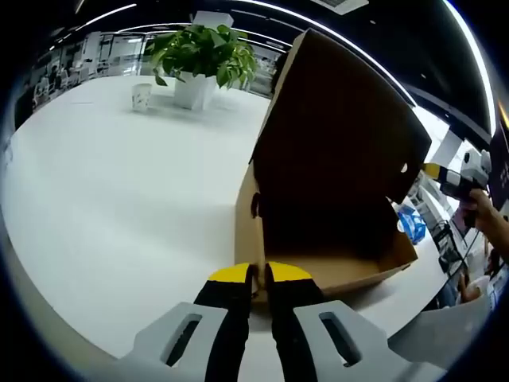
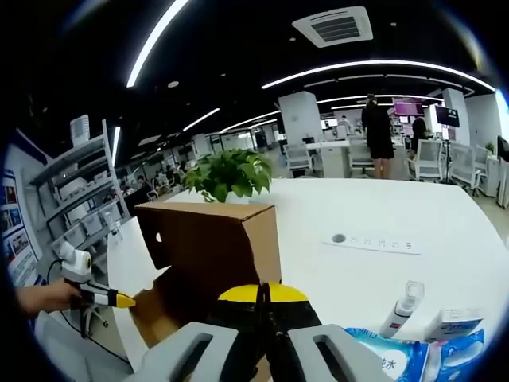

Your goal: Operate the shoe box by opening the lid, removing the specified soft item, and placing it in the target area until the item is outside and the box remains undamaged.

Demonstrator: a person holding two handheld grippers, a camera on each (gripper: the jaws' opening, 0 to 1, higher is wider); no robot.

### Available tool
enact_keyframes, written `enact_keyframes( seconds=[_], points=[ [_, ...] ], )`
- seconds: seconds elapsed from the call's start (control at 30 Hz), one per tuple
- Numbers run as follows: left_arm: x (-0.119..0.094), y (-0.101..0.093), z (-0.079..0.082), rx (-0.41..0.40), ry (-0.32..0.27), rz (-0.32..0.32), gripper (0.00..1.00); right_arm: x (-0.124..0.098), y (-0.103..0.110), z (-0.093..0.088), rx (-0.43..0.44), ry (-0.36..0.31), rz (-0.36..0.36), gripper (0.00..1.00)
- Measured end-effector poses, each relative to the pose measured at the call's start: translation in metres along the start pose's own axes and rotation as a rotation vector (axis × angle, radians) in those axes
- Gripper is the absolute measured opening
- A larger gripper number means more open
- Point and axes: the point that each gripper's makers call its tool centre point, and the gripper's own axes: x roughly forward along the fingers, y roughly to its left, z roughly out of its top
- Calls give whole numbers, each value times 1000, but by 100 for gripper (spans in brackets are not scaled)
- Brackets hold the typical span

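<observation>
A brown cardboard shoe box [image 1: 334,239] stands on the white table [image 1: 119,199] with its lid [image 1: 342,119] raised upright. Its inside looks dark, and I make out only bare cardboard floor. My left gripper [image 1: 258,276] is at the box's near wall, jaws shut with a strip of the cardboard edge between them. My right gripper [image 1: 436,169], held by a hand, hovers just past the lid's side edge. In the right gripper view the box [image 2: 211,247] stands ahead of my right gripper [image 2: 262,296], which is shut with nothing visible between the jaws. The left gripper [image 2: 119,301] touches the box's lower left corner.
A potted green plant [image 1: 203,56] and a paper cup [image 1: 141,97] stand at the table's far side. A white power strip [image 2: 374,241] lies to the right of the box. A small bottle [image 2: 402,310], a wipes pack [image 2: 390,354] and a small carton [image 2: 453,322] lie close by. A person [image 2: 378,127] stands far back.
</observation>
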Motion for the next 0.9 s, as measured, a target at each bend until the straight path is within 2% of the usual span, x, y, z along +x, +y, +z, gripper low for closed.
enact_keyframes(
  seconds=[0.37,0.57,0.9],
  points=[
    [-1,0,0,-8,-8,-6,5,-11,10,-10,-2,-11,12,0],
    [-1,0,0,-17,-14,-13,5,-20,17,-22,-13,2,27,0],
    [-1,0,1,-10,-15,-17,6,-28,24,-37,-6,-9,10,0]
  ],
)
